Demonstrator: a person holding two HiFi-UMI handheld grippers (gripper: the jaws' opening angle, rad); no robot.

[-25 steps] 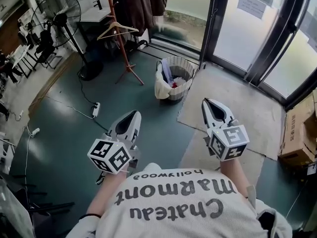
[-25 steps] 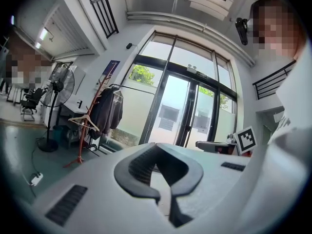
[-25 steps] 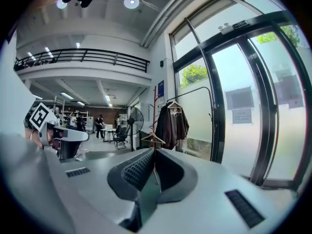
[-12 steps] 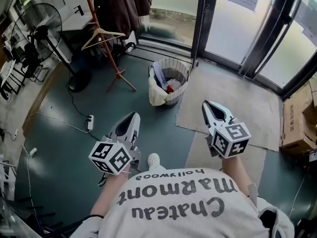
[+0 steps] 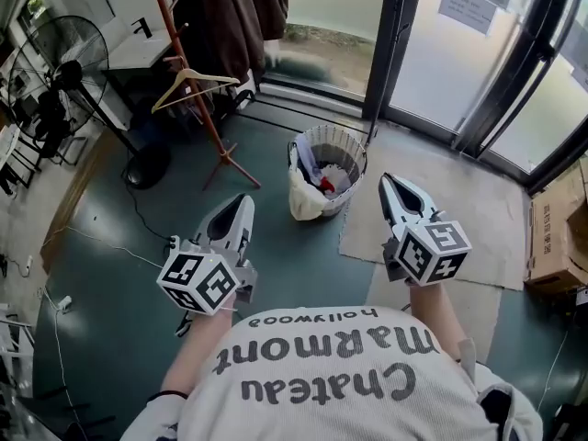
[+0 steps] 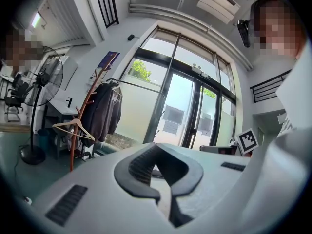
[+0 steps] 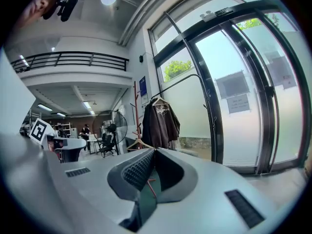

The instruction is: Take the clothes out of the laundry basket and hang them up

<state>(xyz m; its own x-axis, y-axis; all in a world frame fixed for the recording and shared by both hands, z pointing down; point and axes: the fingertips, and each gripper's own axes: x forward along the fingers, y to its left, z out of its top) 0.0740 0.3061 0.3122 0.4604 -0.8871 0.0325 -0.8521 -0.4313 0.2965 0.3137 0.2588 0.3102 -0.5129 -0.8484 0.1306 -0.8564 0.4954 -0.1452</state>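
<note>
You were at the very start of the job, as far as the views showed. Your left tool was clenched with nothing between its jaws, and your right tool was clenched and empty too. Both were held out level in front of you, pointing toward the laundry basket.

The basket stood on the floor ahead of you, at the edge of the grey floor mat and close to the glass doors. The clothes were inside it in a jumble of pale and red cloth, with a light piece draped over the near wall. Neither tool was touching the basket or any cloth.

To the left of the basket stood the red coat rack. One wooden hanger hung from it bare, ready to take a garment. A dark jacket hung higher on the rack, but you could not tell from these views whether it belonged to this load.

By my judgement everything was left to do: reach the basket, open a tool, lift a piece out, fit it on the bare hanger, then repeat for the rest.
</note>
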